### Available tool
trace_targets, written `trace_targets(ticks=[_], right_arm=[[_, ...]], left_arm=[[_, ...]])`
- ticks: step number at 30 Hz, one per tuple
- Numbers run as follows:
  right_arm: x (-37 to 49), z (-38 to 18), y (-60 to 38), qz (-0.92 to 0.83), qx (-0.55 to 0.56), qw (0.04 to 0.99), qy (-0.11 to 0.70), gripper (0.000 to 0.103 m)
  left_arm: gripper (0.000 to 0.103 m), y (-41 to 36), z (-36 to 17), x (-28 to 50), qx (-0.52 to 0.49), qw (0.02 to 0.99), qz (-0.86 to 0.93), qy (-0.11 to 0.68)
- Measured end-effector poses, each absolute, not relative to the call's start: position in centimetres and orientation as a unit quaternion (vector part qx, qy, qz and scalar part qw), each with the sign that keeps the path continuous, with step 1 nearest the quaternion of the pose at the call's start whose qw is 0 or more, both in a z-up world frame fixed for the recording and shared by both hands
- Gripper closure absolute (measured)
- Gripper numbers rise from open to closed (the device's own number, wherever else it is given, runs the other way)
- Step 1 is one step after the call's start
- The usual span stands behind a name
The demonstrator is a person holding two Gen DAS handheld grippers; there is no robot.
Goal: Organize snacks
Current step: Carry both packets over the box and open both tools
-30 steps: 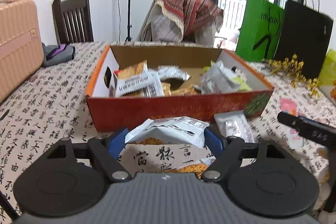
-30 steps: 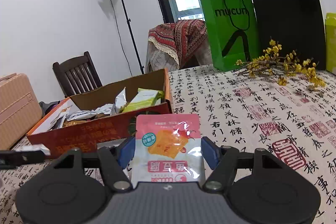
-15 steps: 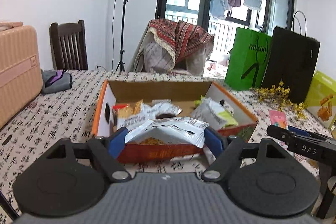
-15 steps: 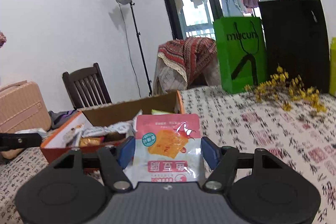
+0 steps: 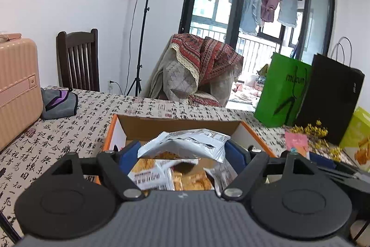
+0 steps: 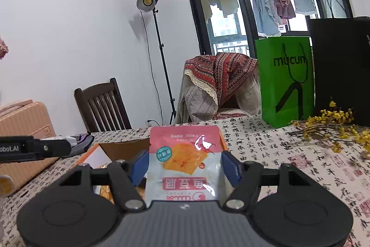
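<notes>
White walls; dark chair (image 5: 78, 59); studio lamp (image 6: 148, 1); glazed balcony door (image 6: 261, 4).

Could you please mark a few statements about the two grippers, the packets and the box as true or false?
1. The left gripper holds a white packet. True.
2. The right gripper is empty. False: it is shut on a pink packet.
3. The box already has snacks in it. True.
4. The green bag lies flat on the table. False: it stands upright.
5. The white packet rests inside the box. False: it is held above it.
</notes>
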State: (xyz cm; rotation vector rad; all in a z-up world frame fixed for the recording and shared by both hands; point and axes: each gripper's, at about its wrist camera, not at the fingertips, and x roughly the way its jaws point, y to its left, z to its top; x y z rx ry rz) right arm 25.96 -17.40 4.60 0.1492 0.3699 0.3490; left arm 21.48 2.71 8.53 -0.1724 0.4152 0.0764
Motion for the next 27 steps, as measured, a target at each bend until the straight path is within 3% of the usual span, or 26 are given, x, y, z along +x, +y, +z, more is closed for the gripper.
trace_targets(ticks=[27], right_arm=[[31.8,0.9,-13.6,0.163,0.071,0.970,0.168,0.036]], left_arm=[[0.023,6.2,2.7,27.6,-0.100,0.967,0.120,0.201]])
